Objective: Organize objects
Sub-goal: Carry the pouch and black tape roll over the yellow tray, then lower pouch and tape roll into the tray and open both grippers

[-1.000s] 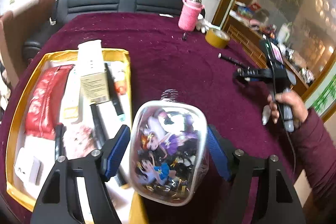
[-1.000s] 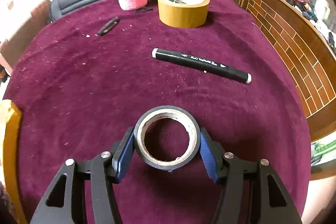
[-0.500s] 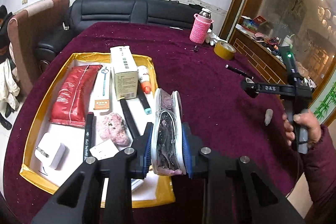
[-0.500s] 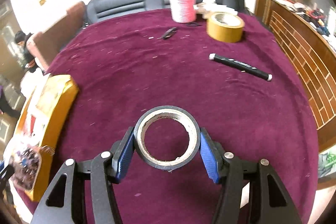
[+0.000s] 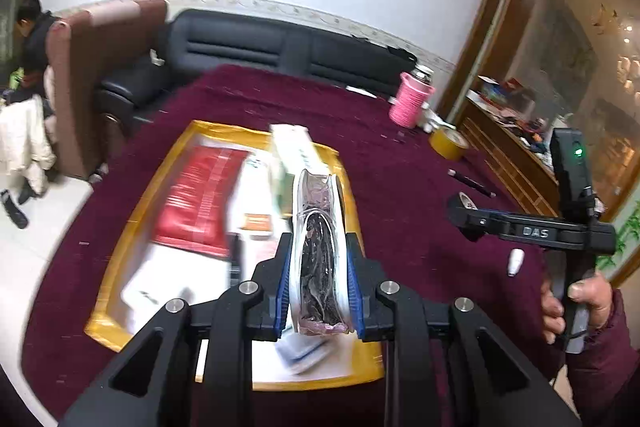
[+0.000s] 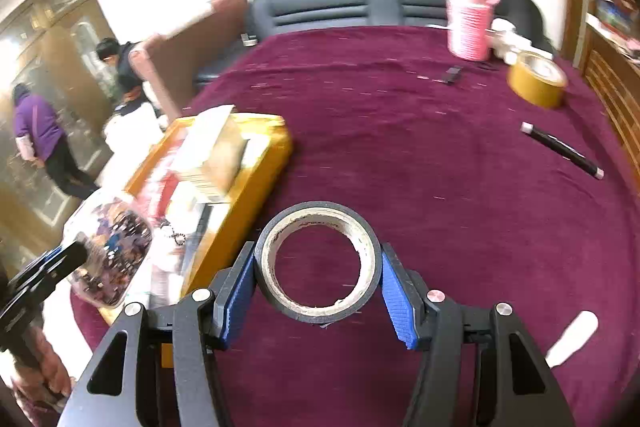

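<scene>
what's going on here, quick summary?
A person is tidying a table with two handheld grippers. The left gripper has just closed on a clear pouch and holds it over the yellow tray. The right gripper is clamped on a roll of black tape above the maroon tablecloth. A black marker and yellow tape roll remain out.
</scene>
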### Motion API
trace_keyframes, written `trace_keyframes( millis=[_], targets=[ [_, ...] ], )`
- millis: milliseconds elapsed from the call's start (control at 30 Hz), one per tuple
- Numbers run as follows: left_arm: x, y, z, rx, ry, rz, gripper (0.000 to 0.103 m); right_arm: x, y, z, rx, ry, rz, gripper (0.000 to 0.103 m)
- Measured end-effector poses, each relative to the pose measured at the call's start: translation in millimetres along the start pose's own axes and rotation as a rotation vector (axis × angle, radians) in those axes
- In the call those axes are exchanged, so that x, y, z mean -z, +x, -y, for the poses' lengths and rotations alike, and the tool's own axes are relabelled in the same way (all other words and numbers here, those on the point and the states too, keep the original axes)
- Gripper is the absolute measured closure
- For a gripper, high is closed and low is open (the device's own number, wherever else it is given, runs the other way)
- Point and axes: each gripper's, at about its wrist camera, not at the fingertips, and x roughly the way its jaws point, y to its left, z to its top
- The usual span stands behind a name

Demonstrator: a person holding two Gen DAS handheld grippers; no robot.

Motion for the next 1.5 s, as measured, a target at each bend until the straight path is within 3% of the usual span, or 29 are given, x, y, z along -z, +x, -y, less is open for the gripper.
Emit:
trace_keyframes(
  millis=[233, 467, 767, 867, 1200, 1367, 1433, 1500],
  targets=[
    [15, -12, -38, -0.126, -0.01, -0.008, 0.08, 0, 28, -79, -0.136, -0.1, -0.05, 0.039],
    [25, 2, -74, -0.163, -0.08, -0.046, 0.079, 9, 60, -127, -0.159, -0.179, -0.112, 0.039],
    [34, 23, -58, -0.12, -0.007, -0.072, 0.079, 9, 97, -143, -0.019, -0.263, -0.121, 0.039],
    [37, 26, -56, -0.161, 0.012, -0.067, 0.077, 6, 105, -144, 0.008, -0.271, -0.126, 0.039],
    [35, 10, -65, -0.185, 0.008, -0.03, 0.075, 7, 119, -150, 0.103, -0.325, -0.112, 0.039],
    [32, 0, -59, -0.19, 0.025, -0.001, 0.052, 7, 131, -156, 0.179, -0.38, -0.093, 0.039],
    [31, -3, -55, -0.198, 0.036, 0.013, 0.033, 6, 132, -157, 0.202, -0.388, -0.084, 0.039],
    [31, -7, -53, -0.211, 0.052, 0.028, 0.026, 6, 129, -158, 0.205, -0.391, -0.081, 0.039]
  ],
)
